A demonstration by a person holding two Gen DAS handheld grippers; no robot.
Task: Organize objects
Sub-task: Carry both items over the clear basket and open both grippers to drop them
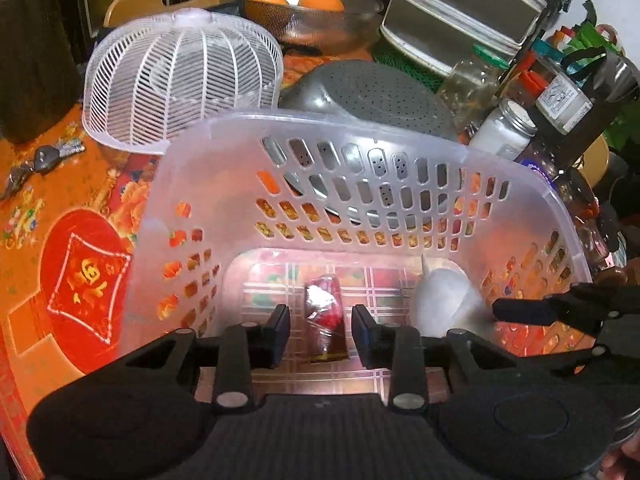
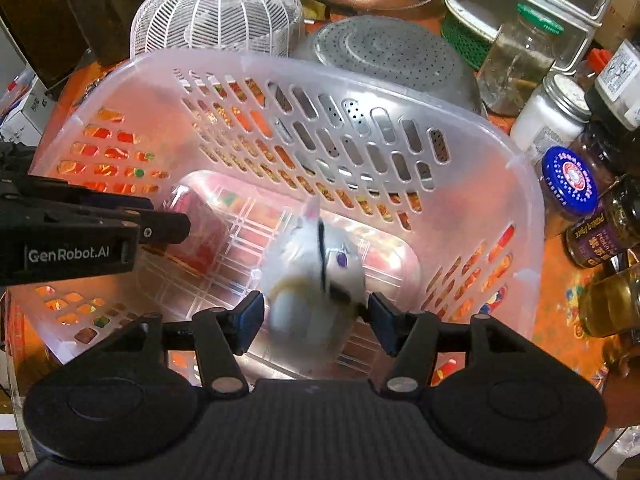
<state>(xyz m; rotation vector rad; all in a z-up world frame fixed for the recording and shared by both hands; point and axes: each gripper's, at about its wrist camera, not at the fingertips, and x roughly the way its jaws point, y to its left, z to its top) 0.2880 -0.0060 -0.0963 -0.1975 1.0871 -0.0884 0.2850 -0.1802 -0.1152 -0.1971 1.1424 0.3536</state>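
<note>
A translucent white plastic basket (image 1: 360, 132) stands on the table, also in the right wrist view (image 2: 524, 216). A red wrapped packet (image 1: 325, 322) lies on its floor, between and below the fingers of my open left gripper (image 1: 321, 336); it shows as a red blur in the right wrist view (image 2: 202, 236). A white plush toy (image 2: 316, 276) with a purple eye lies blurred in the basket, between the fingers of my open right gripper (image 2: 316, 316), not gripped. The toy shows white in the left wrist view (image 1: 444, 296). Both grippers hover over the basket.
Behind the basket stand a white mesh food cover (image 1: 180, 80), an upturned metal colander (image 1: 372, 88) and a strainer bowl with oranges (image 1: 300, 4). Several jars and bottles (image 2: 572, 184) crowd the right. Keys (image 1: 44, 160) lie on the orange tablecloth at the left.
</note>
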